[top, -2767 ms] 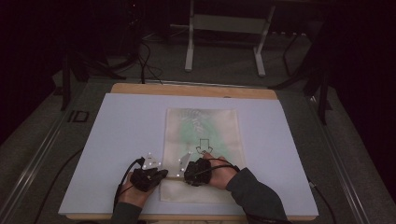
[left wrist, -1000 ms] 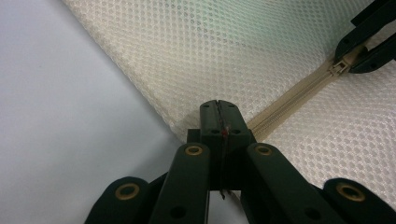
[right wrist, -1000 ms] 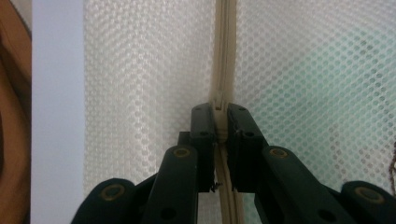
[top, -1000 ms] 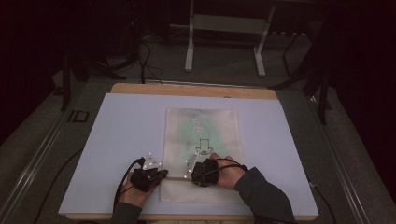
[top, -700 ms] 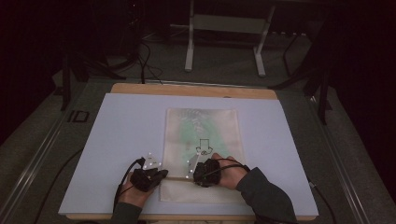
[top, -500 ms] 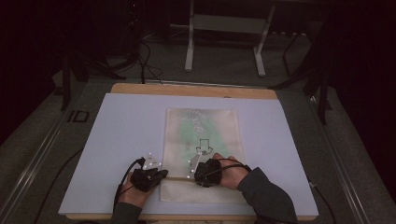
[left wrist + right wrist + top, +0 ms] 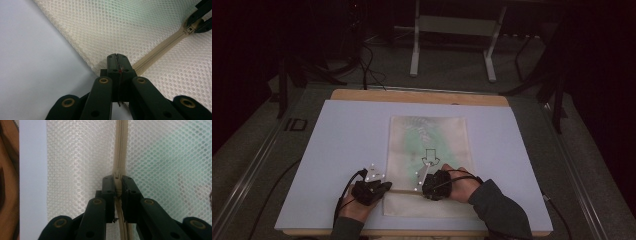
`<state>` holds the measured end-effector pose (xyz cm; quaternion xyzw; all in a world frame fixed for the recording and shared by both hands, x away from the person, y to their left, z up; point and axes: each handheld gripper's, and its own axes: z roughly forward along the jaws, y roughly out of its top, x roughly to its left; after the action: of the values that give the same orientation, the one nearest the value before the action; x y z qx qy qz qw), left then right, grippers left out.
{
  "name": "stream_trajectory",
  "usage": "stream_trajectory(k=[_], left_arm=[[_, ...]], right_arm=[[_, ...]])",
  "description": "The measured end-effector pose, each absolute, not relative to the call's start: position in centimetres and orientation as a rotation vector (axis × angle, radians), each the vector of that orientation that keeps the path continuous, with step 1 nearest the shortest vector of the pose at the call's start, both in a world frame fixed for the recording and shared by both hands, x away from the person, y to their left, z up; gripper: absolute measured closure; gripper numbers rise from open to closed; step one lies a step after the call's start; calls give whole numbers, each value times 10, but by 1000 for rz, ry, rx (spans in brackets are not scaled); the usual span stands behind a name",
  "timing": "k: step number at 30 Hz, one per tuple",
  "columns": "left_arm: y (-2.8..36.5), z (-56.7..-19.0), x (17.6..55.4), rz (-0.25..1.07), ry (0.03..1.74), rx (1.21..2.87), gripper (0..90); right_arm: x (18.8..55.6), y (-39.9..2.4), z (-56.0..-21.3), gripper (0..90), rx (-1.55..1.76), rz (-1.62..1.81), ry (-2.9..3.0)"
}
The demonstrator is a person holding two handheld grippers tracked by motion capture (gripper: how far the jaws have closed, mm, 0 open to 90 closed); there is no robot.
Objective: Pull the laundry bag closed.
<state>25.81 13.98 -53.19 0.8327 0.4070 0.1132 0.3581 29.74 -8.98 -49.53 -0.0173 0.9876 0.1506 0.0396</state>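
- Dark floor and a metal stand frame the background; up front I have a pale sheet (image 7: 337, 150) laid over the wooden table (image 7: 422, 96), and the mesh zipper bag (image 7: 428, 145) lies flat on the sheet in the middle, its near end towards me.
- Across that near end runs the zipper (image 7: 160, 50), and I judge the step in hand to be working the bag's zipper: one tool anchors the end while the other draws the slider along.
- My left gripper (image 7: 117, 60) has its jaws pressed fully together at the bag's left edge, right at the end of the zipper tape. I read that as a pinch on the edge of the bag, though what lies between the jaws is hidden.
- My right gripper (image 7: 118, 182) stands only narrowly open, clamped on the zipper slider (image 7: 118, 185), with the tape running straight ahead of it over the mesh.
- In the high view, the two tools sit near each other on the zipper line, left gripper (image 7: 382, 186) at the bag's edge and right gripper (image 7: 426, 184) farther in.
- Next, I'd say, comes a steady pull of the slider along the tape, kept level with the bag, while the left holds firm so the mesh does not bunch or slide.
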Motion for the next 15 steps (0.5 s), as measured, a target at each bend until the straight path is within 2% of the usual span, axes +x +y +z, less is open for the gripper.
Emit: stream_trajectory(k=[15], left_arm=[[140,-532,258,289,1052,2151,895]], right_arm=[[298,-94,-494,825,-62,453,3031]])
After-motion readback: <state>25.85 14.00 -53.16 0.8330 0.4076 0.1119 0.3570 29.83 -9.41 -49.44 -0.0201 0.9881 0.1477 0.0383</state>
